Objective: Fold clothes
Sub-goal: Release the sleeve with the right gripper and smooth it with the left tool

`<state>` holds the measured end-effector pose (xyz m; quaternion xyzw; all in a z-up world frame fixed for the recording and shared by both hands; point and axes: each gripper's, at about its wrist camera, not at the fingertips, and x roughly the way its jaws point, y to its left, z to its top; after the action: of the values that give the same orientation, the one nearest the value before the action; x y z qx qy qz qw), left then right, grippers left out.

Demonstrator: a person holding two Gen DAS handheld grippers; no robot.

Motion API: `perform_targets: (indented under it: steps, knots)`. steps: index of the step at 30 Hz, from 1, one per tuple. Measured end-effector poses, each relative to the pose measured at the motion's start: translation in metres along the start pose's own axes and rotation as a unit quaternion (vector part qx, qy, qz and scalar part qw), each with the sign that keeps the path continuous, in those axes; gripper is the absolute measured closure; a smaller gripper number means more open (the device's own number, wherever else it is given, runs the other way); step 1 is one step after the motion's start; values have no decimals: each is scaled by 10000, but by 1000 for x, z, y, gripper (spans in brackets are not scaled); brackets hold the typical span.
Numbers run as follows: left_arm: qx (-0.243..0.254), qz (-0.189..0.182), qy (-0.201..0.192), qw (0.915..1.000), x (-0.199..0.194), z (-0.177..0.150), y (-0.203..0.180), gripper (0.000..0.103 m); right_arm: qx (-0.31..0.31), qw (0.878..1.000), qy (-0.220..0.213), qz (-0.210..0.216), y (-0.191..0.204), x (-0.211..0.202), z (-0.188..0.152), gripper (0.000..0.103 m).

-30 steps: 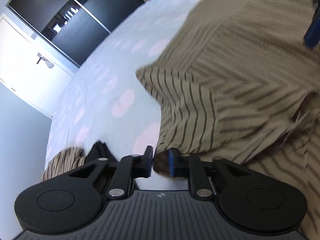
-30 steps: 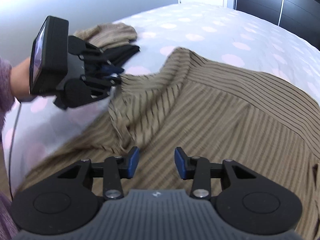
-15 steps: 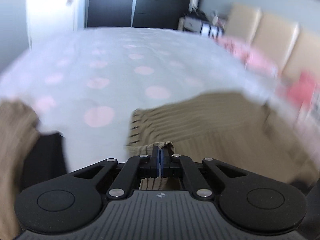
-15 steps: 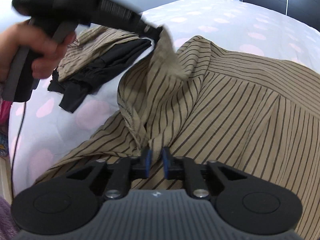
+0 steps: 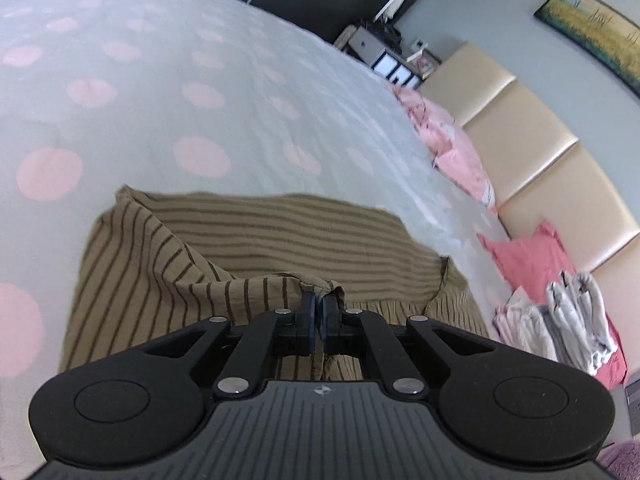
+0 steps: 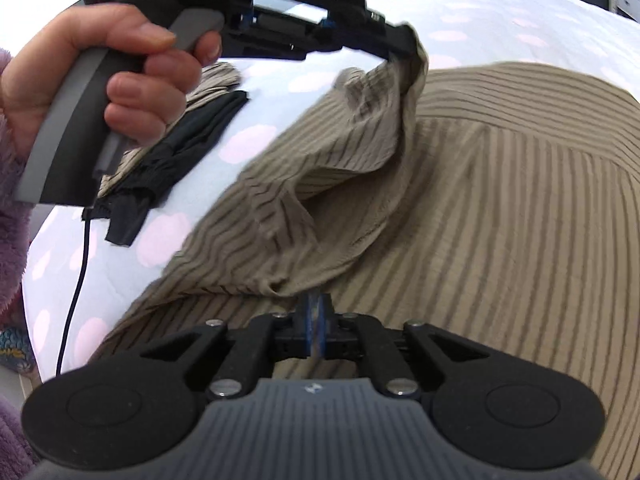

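Dotted bedspread lies bare beyond my striped shirt; left gripper and right gripper each clamp a shirt edge

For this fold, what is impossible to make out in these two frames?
- Striped shirt: its full outline, cut off by the right-wrist frame edge and the gripper body.
- Left gripper fingers' hold: motion-blurred in the right-wrist view.
- Dark garment: partly hidden behind the hand.
- Folded laundry: blurred in the left-wrist view.
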<state>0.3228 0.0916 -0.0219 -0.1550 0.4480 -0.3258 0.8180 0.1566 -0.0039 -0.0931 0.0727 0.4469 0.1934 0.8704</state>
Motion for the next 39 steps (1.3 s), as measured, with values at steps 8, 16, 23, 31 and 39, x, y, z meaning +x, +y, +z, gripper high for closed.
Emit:
perform_targets:
  steps: [8,16,23,31,39]
  knots:
    - [170,431,-58,9989,-19,-10,7,58,-16,9990,-221,-376,-23,-12,6,96]
    - [410,1471,191,9881,-66,-42,47,58,-392,9953,-608,-648,-41,-15,57,72]
    - [901,1685,766,9786,-97,-92,49,56,-935,9930,-545,-479,-35,21,116,73]
    - [1700,1690,1268,9625,-109,-138,27,51,-925,9952,-278,-155,-33,95,174,70]
    - [2292,1872,1657,9407,-99,-169,27,70,-761,9968,240,76,-29,157,208,83]
